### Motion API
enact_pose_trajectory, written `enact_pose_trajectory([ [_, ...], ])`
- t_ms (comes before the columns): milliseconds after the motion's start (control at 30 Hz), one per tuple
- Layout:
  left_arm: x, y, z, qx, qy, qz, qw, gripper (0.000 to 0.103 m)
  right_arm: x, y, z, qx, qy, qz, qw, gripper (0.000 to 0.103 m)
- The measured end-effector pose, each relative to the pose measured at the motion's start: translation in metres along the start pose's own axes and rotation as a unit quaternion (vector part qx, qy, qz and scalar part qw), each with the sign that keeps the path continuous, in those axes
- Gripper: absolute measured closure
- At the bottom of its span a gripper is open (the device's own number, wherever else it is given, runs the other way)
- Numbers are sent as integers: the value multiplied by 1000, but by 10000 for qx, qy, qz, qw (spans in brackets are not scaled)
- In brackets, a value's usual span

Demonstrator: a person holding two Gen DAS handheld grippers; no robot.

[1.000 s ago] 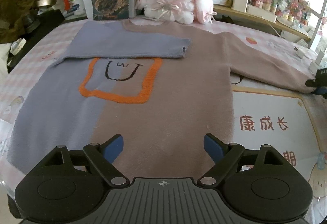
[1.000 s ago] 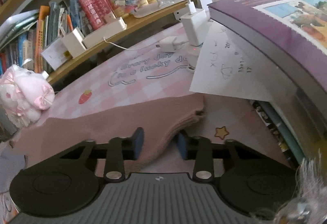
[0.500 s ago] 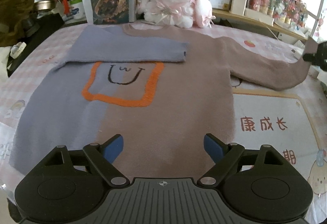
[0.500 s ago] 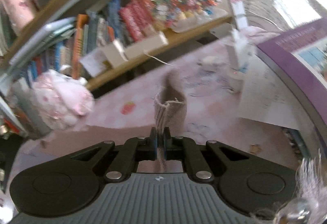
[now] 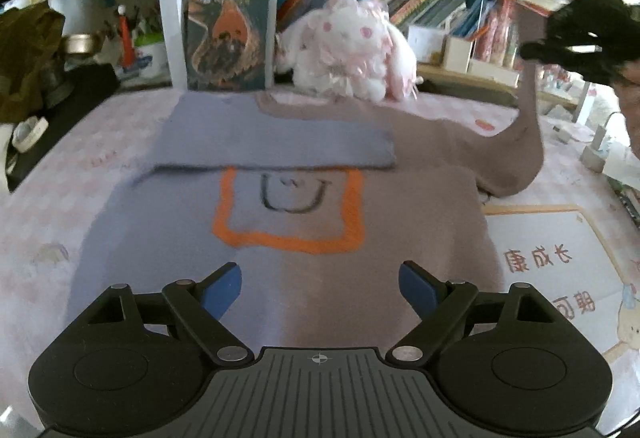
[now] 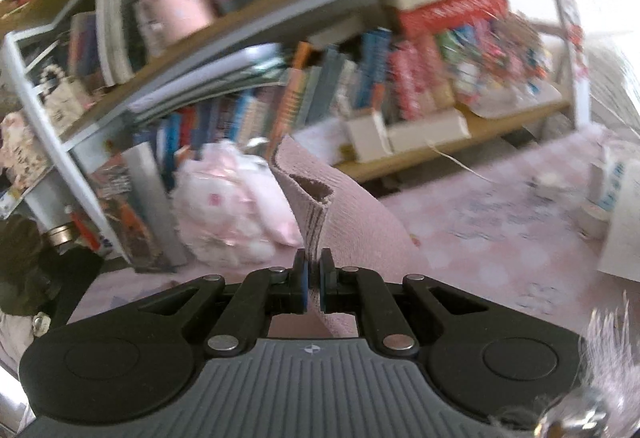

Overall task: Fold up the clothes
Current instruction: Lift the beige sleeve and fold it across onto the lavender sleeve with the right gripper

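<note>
A half lilac, half dusty-pink sweater (image 5: 280, 238) with an orange square and a smiley lies flat on the pink checked table cover. Its lilac sleeve (image 5: 272, 138) is folded across the chest. My right gripper (image 6: 313, 280) is shut on the cuff of the pink sleeve (image 6: 320, 206) and holds it high above the table; it shows in the left wrist view (image 5: 532, 54) at upper right, the pink sleeve (image 5: 528, 126) hanging from it. My left gripper (image 5: 320, 288) is open and empty over the sweater's hem.
A white and pink plush rabbit (image 5: 348, 50) and an upright book (image 5: 228, 30) stand behind the sweater, before bookshelves (image 6: 360, 78). A white placemat with red characters (image 5: 552, 270) lies to the right. Chargers and cables (image 5: 596, 154) sit at the far right.
My right gripper has lifted the pink sleeve's cuff well up off the table and swung it inward. My left gripper stays open and has shifted only slightly.
</note>
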State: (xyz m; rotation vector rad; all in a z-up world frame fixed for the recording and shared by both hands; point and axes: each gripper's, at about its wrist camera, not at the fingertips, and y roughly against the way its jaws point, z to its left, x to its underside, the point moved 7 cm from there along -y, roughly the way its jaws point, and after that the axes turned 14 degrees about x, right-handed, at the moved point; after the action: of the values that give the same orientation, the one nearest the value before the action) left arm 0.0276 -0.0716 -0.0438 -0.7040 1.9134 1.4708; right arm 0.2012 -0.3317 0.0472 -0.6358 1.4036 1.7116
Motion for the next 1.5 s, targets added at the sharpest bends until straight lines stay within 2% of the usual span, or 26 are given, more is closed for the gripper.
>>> enact_pose_trajectory([
  [233,-12,22,59,243,-199,-218,9993,15,11,3,105,-163,372,-200,9990,98],
  [433,-18,38,98,549,-317,-371,9973,15,28,-7,179,-337,340,-145,9987,98],
  [667,-17,47,129,512,-450,-327,9971,15,57,-29,249,-385,730,-87,9966,98],
  [867,-11,57,152,407,-284,-301,9983,15,92,-60,280,-205,1035,253,9941,98],
  [1100,-9,62,162,392,-142,-329,9986,15,130,-83,290,31,1610,585,9852,97],
  [1133,-9,62,163,400,-137,-330,9986,15,134,-85,291,17,1649,648,9842,95],
  [1200,-10,61,162,415,-130,-341,9985,15,140,-85,294,-155,1686,791,9824,76],
  [1233,-10,61,162,429,-123,-348,9984,15,142,-83,296,-309,1707,836,9813,60],
  [1267,-10,61,162,451,-112,-353,9983,15,143,-79,299,-491,1738,847,9799,56],
  [1367,-12,59,159,534,-121,-376,9978,15,142,-64,302,-826,1842,796,9762,53],
  [1500,-13,56,152,642,-182,-368,9971,15,138,-45,288,-839,1765,745,9779,50],
])
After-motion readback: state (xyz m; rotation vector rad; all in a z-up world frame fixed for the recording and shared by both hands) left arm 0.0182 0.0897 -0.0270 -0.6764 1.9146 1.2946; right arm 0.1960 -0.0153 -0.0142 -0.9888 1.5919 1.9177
